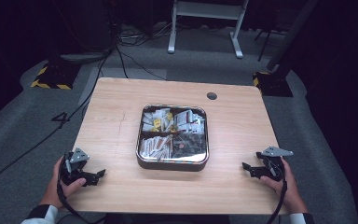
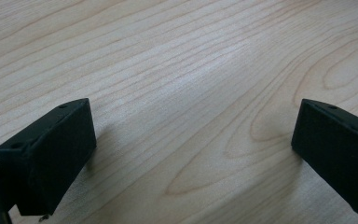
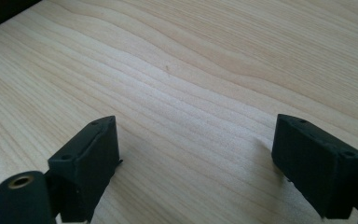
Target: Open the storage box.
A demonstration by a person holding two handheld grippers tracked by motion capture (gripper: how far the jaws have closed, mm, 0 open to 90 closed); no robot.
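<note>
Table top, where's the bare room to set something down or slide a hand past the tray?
Bare wood lies on every side of the metal tray: wide strips between it and the left gripper and the right gripper, plus the band behind it up to the table hole. The tray itself is crowded: four compartments packed with packets.

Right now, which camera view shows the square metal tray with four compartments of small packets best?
The high view: the square metal tray sits whole at the middle of the light wooden table, all four compartments visible. The left and right gripper views give nothing of it; each looks past open black tongs at bare wood.
</note>
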